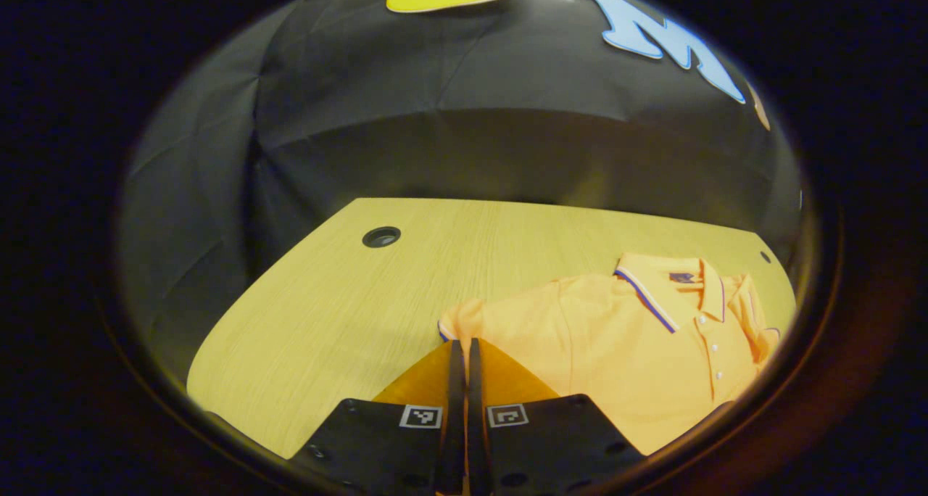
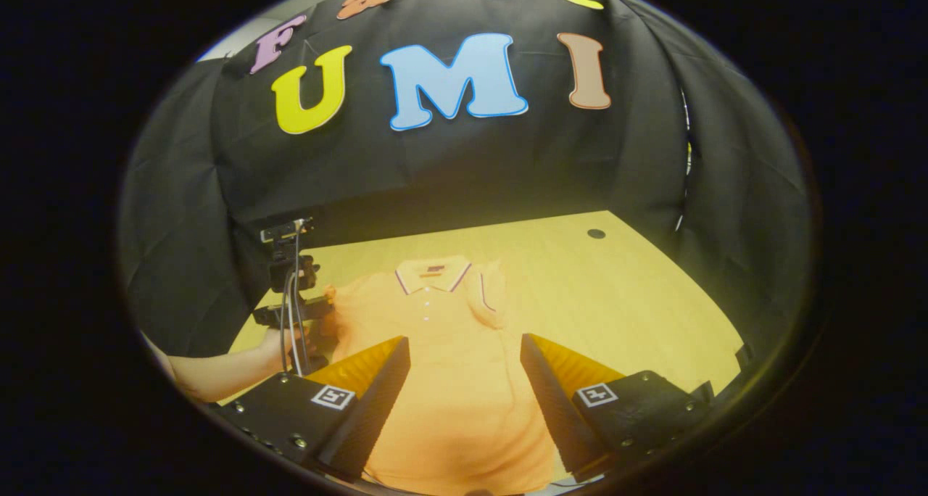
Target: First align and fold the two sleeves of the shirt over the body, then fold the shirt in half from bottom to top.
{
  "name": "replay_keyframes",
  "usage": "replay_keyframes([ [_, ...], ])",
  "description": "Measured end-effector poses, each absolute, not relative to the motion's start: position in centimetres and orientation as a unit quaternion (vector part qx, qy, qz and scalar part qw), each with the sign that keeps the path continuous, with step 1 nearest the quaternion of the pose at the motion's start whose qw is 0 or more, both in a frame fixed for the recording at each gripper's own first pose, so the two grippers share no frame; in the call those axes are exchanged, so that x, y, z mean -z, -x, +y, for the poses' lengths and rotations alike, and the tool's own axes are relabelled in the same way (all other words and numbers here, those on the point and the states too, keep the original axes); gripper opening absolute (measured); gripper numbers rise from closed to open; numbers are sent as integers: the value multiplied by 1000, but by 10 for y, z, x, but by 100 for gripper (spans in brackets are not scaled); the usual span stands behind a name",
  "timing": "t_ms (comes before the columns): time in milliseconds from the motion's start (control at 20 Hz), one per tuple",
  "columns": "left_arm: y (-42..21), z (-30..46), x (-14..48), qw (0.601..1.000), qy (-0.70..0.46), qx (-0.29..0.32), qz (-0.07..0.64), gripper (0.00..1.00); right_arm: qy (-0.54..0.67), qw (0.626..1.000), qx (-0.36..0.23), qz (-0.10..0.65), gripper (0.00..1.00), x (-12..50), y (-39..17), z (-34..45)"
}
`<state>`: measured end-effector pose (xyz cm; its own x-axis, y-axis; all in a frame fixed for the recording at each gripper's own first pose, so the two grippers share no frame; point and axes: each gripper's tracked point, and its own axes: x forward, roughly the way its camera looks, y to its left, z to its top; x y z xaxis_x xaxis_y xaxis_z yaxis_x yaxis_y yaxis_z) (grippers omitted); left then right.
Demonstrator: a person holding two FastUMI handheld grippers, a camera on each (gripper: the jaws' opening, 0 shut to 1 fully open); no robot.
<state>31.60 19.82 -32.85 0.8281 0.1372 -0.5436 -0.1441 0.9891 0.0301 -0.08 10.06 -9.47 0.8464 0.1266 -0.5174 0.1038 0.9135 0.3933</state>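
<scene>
I see the wooden bench (image 1: 312,315) running up to the booth's black cloth wall, with a round cable hole (image 1: 381,236) near its far edge. On it lies the orange polo shirt (image 2: 442,358), face up, collar (image 2: 433,273) toward the far edge, buttons down the placket. In the right gripper view the sleeve (image 2: 490,293) on the side of my right tool is already folded in over the chest. The other sleeve (image 1: 464,318) sticks out toward the bench's open side, its trimmed cuff just ahead of my left tool.

My left tool (image 1: 461,351) is clenched, its two fingers pressed nearly together at that sleeve's cuff; I cannot tell whether any cloth is caught between them. In the right gripper view I see this same tool farther off, held by a hand (image 2: 279,347) beside the shirt's shoulder.

My right tool (image 2: 464,362) is released, fingers wide apart, hanging above the shirt's lower body.
</scene>
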Motion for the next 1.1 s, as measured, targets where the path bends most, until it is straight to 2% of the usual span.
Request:
replay_keyframes([
  [250, -315, 158, 293, 966, 2, -31, 257, 8, -228, 929, -11, 291, 95, 103, -2, 112],
  [700, -323, 91, 297, 963, -23, 48, 264, 8, -207, 933, 14, 294, 95, 108, -13, 132],
  [950, -322, 76, 309, 957, -27, 66, 283, 9, -214, 932, 15, 292, 95, 105, -12, 139],
  [1100, -319, 77, 313, 953, -27, 66, 294, 12, -208, 935, 14, 288, 95, 104, -9, 136],
])
